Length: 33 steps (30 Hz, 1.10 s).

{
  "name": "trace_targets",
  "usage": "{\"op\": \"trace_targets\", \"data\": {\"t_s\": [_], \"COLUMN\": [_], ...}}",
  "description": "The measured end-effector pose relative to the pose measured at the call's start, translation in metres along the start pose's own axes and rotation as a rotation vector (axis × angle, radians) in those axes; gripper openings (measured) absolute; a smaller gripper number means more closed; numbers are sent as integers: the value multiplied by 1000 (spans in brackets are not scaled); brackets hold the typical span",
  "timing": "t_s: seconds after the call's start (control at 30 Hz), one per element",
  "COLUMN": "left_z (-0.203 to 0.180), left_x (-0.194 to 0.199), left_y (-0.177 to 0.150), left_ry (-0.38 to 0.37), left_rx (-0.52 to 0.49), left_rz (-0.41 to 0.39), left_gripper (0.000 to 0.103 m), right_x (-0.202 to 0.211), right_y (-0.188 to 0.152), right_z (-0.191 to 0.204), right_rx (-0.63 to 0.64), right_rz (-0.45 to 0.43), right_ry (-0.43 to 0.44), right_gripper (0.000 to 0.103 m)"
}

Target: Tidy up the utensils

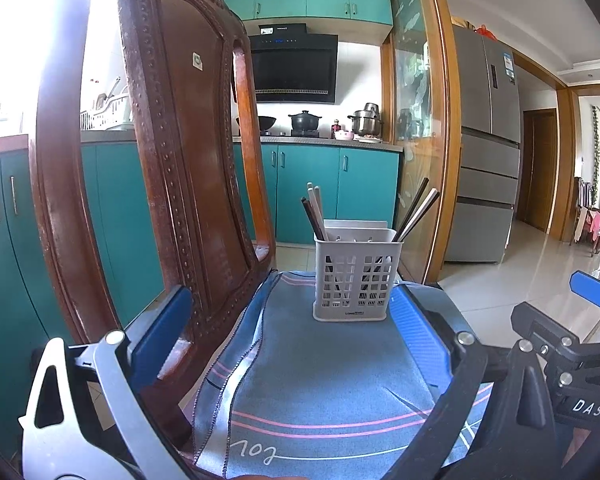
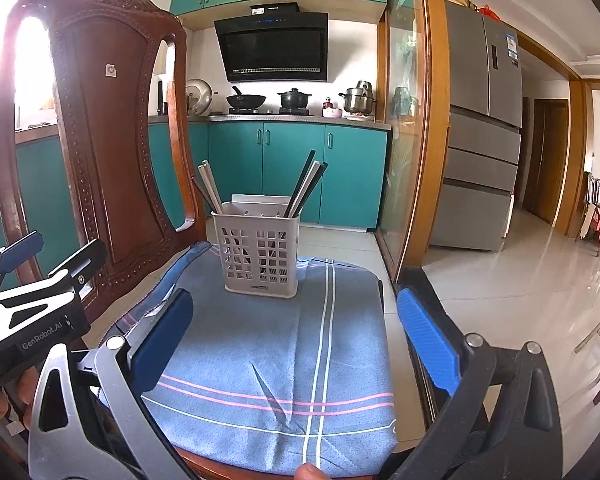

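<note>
Standing on the blue striped cloth over the wooden chair seat, the white slotted utensil holder carries chopsticks leaning in two bunches. They look light, stiff and smooth, likely to slip; pinching one near its upper end seems best. The holder itself looks light enough to tip. Left claw and right claw both gape wide, released, holding nothing, hovering short of the holder.

Pale grey gridded caddy, dark and cream chopsticks, blue cloth with pink and white stripes, reddish-brown carved chair, teal cabinets
</note>
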State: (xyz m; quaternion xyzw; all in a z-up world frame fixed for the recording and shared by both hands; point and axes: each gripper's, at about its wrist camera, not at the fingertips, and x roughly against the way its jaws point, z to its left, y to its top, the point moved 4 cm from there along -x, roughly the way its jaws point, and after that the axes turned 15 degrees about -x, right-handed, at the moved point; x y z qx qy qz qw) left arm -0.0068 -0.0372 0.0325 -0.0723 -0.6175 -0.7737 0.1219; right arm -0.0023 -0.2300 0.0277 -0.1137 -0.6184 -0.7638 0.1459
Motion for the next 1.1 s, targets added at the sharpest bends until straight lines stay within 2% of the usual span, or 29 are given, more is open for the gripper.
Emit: {"op": "trace_targets", "data": {"t_s": [0.73, 1.1], "left_z": [-7, -8], "left_x": [-1, -8], "left_y": [0, -3], "left_ry": [5, -5], "left_rx": [-13, 6], "left_rz": [3, 39], "left_gripper": [99, 99], "right_x": [-5, -13], "right_y": [-5, -8], "right_z": [2, -4], "right_rx": [8, -7], "right_rz": [18, 37], "right_ry": [-11, -14], "right_gripper": [100, 100]}}
